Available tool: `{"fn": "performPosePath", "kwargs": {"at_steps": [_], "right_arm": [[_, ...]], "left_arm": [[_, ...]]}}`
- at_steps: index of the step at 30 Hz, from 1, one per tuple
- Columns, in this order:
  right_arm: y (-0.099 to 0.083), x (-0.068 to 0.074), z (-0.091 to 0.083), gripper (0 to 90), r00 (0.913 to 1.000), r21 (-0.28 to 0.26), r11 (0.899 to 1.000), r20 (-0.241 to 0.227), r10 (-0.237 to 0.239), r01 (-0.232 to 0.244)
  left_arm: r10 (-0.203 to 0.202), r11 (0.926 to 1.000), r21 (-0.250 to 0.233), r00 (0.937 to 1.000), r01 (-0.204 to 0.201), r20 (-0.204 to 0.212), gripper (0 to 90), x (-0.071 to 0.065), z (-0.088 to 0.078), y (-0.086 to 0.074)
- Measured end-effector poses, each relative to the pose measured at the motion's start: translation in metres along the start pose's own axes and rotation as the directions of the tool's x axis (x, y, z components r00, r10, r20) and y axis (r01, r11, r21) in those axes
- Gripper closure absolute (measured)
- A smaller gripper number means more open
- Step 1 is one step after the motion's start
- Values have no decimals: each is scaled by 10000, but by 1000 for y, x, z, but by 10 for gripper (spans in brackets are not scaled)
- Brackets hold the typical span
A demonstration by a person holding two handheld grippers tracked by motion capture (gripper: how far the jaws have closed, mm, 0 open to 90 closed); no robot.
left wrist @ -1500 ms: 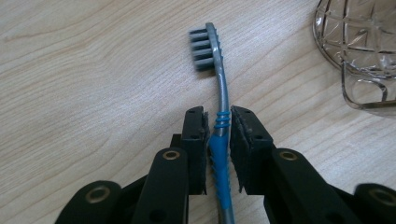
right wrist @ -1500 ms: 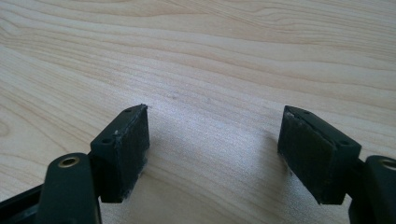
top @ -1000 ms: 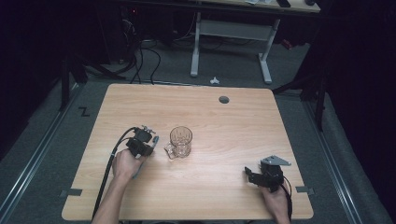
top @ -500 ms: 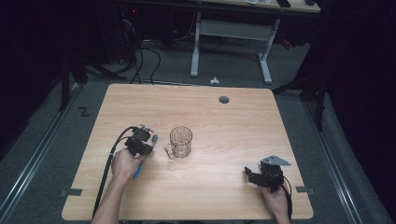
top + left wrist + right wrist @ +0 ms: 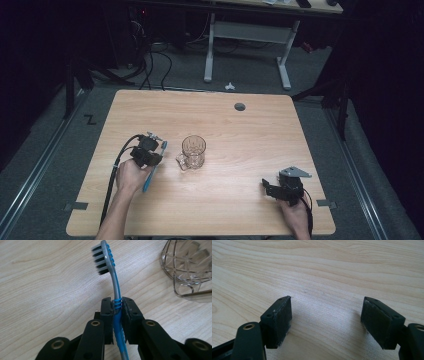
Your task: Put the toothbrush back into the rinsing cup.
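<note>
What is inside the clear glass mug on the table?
The glass mug looks empty; wood grain of the table shows through its patterned wall. Its bottom is too small to check for liquid.

A light wooden table (image 5: 225,120) bears a clear glass mug (image 5: 193,151) near its middle.

Surface (image 5: 250,130): rectangular top in pale wood grain, rounded corners, with a round grey cable port (image 5: 240,106) near its far edge. Floor (image 5: 190,80): grey carpet, with a metal rail (image 5: 35,170) running along the left side and tape markers (image 5: 76,206) beside the near corners. Second desk (image 5: 245,30): white-framed, stood beyond the far edge. Cables (image 5: 150,60): black, tangled on the floor past the far left corner. A small white object (image 5: 229,86) lay on the carpet. Surroundings were dark; light fell mainly on the surface.
</note>
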State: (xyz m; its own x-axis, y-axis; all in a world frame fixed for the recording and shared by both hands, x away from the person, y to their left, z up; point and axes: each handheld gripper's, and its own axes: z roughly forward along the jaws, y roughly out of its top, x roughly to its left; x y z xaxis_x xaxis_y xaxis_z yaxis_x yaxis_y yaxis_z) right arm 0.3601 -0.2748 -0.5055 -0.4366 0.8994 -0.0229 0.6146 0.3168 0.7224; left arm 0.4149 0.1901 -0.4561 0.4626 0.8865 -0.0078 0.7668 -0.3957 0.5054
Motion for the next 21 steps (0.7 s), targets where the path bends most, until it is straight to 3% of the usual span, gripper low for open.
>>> {"fn": "performPosePath", "kwargs": {"at_steps": [21], "right_arm": [[0, 0, 0, 250, 10000, -2, 10000, -1, 3, -3]], "left_arm": [[55, 9983, -578, 9998, -43, 215, 801, -4, -26, -4]]}}
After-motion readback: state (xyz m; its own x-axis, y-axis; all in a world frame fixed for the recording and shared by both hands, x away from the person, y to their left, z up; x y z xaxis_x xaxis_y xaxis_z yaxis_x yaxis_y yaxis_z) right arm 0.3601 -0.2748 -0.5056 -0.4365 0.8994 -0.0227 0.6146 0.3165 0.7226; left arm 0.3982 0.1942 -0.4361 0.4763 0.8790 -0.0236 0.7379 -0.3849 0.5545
